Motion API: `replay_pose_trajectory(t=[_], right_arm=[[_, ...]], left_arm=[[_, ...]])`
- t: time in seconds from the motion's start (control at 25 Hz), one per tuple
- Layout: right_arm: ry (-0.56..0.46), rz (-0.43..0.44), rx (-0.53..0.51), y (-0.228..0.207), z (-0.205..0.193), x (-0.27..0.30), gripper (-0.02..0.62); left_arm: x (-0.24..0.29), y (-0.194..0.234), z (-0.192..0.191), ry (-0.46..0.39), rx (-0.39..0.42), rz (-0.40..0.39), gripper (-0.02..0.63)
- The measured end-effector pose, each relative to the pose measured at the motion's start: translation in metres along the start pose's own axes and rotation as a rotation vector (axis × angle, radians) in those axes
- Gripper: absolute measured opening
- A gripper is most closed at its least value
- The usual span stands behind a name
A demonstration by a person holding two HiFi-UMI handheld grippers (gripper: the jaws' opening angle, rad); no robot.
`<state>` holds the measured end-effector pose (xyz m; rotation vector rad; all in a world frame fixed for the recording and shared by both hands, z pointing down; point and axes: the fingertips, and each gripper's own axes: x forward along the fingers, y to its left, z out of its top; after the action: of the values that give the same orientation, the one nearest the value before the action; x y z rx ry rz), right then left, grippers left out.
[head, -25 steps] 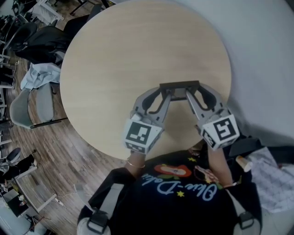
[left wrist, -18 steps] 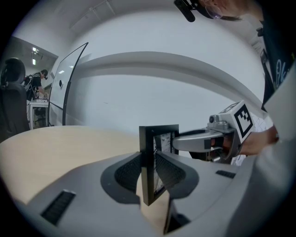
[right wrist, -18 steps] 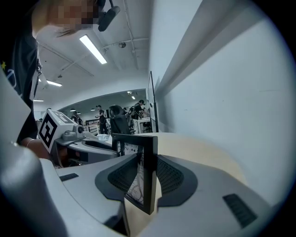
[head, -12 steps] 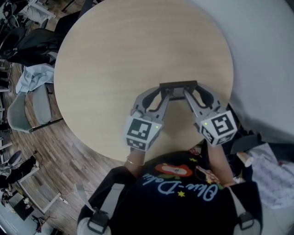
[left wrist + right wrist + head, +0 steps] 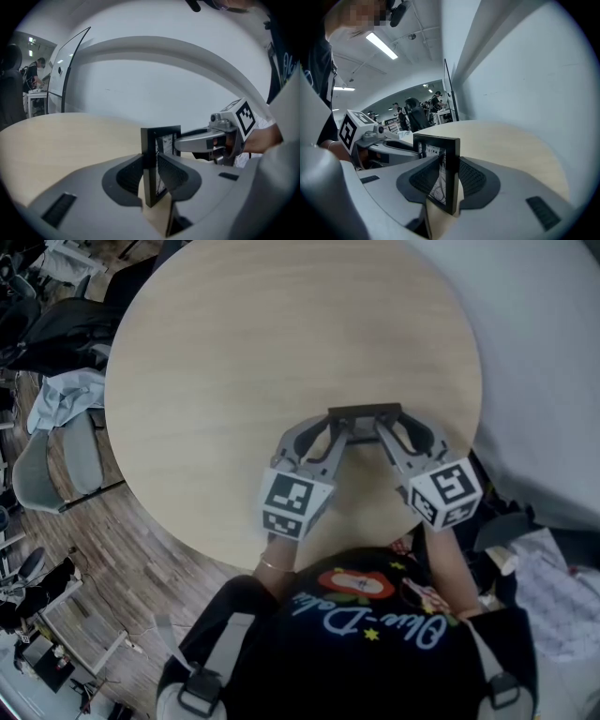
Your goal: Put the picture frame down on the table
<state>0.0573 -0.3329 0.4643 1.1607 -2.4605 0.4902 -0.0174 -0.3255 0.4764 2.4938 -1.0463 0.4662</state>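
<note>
Frame (image 5: 364, 415) is upright at 4 o'clock on the table (image 5: 234, 352). My left gripper (image 5: 335, 434) and right gripper (image 5: 385, 433) each pinch one end. I think it's nearly down; setting and letting go are left.

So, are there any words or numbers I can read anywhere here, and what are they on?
"Blue-Dela": curly writing, seen upside down, on the person's black shirt; the first letter is unsure and the rest is hidden.
picture frame: the picture inside has small print, too small to read.
left marker cube and right marker cube: only black-and-white square patterns, no letters.
</note>
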Motion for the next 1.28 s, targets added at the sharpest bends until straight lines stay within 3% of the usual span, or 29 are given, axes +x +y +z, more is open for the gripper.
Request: replay_pose_trajectory(t=[0.56,0.8,1.28], right_arm=[[0.016,-0.021,0.043,-0.02,-0.009,0.022,0.107],[0.033,-0.048,0.072,-0.028,-0.016,0.03,0.112],[0.078,-0.075,0.07,-0.039,-0.022,0.043,0.122]], left_arm=[[0.023,0.013,-0.005,-0.023,0.013,-0.009,0.089],[0.032,0.02,-0.008,0.012,0.016,-0.019,0.099],[0.045,0.028,-0.014,0.023,-0.011,0.021,0.109]])
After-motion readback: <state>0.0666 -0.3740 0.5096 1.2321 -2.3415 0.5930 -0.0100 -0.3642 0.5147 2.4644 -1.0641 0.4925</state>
